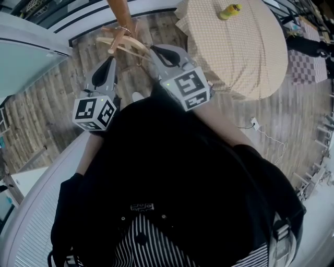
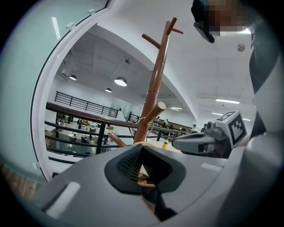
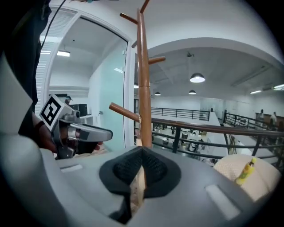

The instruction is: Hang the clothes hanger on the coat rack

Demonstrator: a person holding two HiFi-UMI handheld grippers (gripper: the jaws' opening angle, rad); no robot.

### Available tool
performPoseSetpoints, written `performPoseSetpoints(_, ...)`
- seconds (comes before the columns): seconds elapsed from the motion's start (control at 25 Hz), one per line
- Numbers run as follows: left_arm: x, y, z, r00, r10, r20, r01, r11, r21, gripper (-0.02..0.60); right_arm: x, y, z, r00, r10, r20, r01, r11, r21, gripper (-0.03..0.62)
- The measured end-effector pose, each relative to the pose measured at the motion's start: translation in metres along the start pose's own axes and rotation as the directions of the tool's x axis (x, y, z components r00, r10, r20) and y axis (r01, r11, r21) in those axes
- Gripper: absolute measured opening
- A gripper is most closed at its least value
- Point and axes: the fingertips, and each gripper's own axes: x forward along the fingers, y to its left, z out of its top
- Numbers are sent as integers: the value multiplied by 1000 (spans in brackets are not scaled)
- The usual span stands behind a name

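Note:
A pale wooden clothes hanger (image 1: 125, 46) is held up between both grippers, close to the brown wooden coat rack (image 1: 121, 15). My left gripper (image 1: 113, 55) is shut on one arm of the hanger, and its wood (image 2: 143, 174) shows between the dark pads. On the other arm my right gripper (image 1: 148, 50) is shut, with a strip of pale wood (image 3: 138, 184) pinched in its jaws. The rack's pole (image 2: 153, 93) rises just beyond the jaws, with angled pegs (image 3: 126, 111) at jaw height and higher up. The hanger's hook is hard to make out.
A round table with a beige checked cloth (image 1: 245, 52) stands to the right of the rack, with a yellow bottle (image 1: 229, 10) on it. A dark railing (image 3: 213, 128) runs behind the rack. A glass wall (image 1: 26, 68) is at left. A white cable (image 1: 254, 123) lies on the wooden floor.

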Motion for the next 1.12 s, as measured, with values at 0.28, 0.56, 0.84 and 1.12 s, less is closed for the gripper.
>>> performPoseSetpoints(0.28,-11,1,-2,1000,18,-4,-18,1000,-10,3,9,31,-3,993,119,-6,-118,990,81,2)
performPoseSetpoints(0.56,-24,12,-3,999,39,-1,-39,999,-20,3,18,55,3,984,179,-14,-179,983,47,2)
performPoseSetpoints(0.84,-25,19,-2,999,40,-3,-40,999,-29,3,19,53,9,986,167,-6,-167,985,49,2)
performPoseSetpoints(1.12,-14,10,-4,1000,-1,-11,0,1000,-25,3,7,25,8,996,85,-5,-84,996,43,2)
